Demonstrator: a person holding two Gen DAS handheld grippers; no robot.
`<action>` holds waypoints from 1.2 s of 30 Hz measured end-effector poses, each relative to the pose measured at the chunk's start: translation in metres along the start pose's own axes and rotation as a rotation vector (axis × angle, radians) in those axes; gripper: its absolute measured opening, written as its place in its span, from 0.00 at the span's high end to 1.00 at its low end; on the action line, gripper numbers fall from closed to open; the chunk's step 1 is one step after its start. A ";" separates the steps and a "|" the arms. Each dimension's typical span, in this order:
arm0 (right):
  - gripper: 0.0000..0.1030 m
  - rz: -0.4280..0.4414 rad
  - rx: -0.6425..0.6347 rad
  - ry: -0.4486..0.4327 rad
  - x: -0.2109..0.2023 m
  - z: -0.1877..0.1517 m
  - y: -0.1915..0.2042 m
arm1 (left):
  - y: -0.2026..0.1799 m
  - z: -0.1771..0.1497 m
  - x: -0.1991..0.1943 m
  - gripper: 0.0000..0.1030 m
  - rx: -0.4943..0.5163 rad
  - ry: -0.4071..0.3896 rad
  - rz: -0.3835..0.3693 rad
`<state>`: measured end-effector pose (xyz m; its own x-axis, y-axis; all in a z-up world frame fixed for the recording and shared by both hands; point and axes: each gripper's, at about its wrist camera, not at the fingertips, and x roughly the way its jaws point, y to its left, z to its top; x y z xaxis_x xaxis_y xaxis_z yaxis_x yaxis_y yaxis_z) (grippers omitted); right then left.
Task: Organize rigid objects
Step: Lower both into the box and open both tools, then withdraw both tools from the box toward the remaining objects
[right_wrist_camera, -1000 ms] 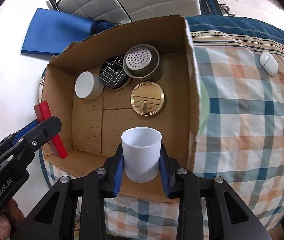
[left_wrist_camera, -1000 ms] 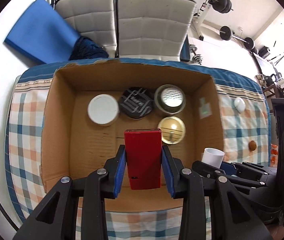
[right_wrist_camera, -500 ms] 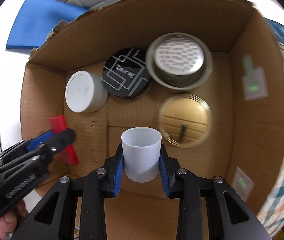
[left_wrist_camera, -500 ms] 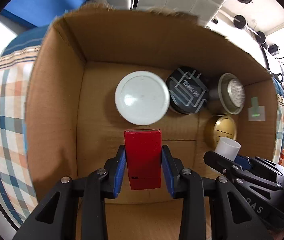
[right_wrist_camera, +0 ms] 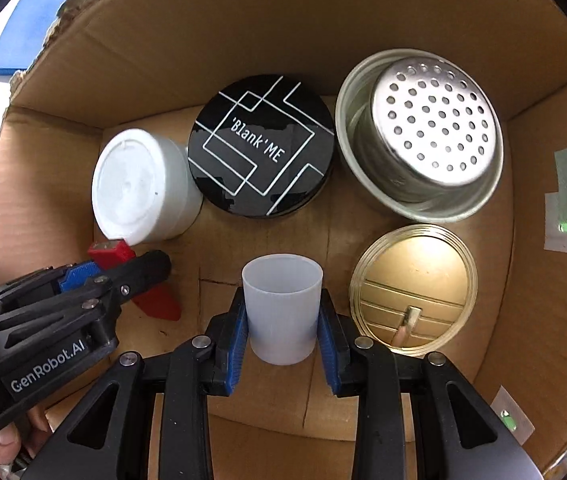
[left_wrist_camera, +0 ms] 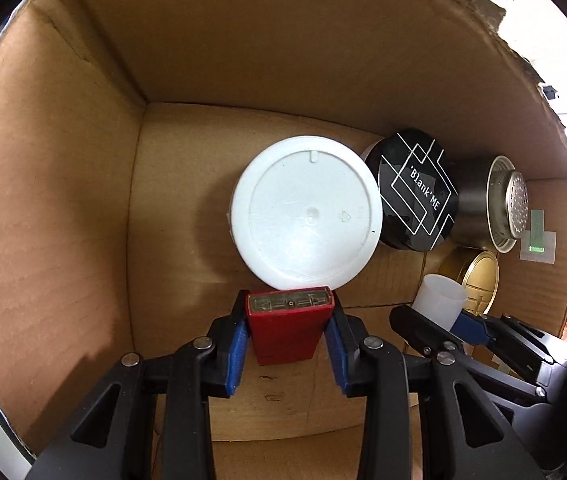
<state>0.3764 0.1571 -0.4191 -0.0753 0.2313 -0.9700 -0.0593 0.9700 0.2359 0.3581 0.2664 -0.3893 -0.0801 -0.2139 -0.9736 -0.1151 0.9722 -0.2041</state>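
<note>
— Inside the box (right_wrist_camera: 243, 20), what does each gripper hold?

— Left gripper (left_wrist_camera: 289, 338) has its blue pads clamped on a red block (left_wrist_camera: 287, 332), held just in front of the white tub (left_wrist_camera: 305, 216); whether block and tub touch, I cannot tell. Right gripper (right_wrist_camera: 283, 320) is closed on a white cup (right_wrist_camera: 281, 308), mouth up, low over the box floor.

— And the rest?

— Along the back wall, left to right in the right view: the white tub (right_wrist_camera: 139, 188), a black tin (right_wrist_camera: 261, 146) marked 'Blank'ME, touching the tub, and a steel strainer (right_wrist_camera: 419, 140). A gold lid (right_wrist_camera: 413, 288) lies in front of the strainer, just right of the cup.

— Do the grippers meet?

— No. The left gripper (right_wrist_camera: 119, 276) and its block (right_wrist_camera: 151, 296) sit to the cup's left, apart from it.
</note>
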 end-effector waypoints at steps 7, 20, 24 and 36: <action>0.64 0.000 0.000 -0.011 0.003 0.001 0.001 | 0.012 -0.007 -0.022 0.30 -0.030 -0.040 -0.008; 0.36 -0.075 -0.009 -0.070 -0.036 -0.019 -0.024 | 0.009 -0.047 -0.068 0.06 -0.045 -0.135 0.052; 0.23 -0.094 -0.027 -0.087 -0.051 -0.037 -0.031 | 0.003 -0.066 -0.077 0.00 -0.043 -0.170 0.068; 0.02 -0.037 -0.025 -0.150 -0.109 -0.100 -0.033 | -0.046 -0.107 -0.126 0.00 0.011 -0.271 0.126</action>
<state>0.2873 0.0922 -0.3149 0.0767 0.2058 -0.9756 -0.0846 0.9763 0.1993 0.2675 0.2382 -0.2464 0.1743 -0.0591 -0.9829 -0.1106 0.9907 -0.0792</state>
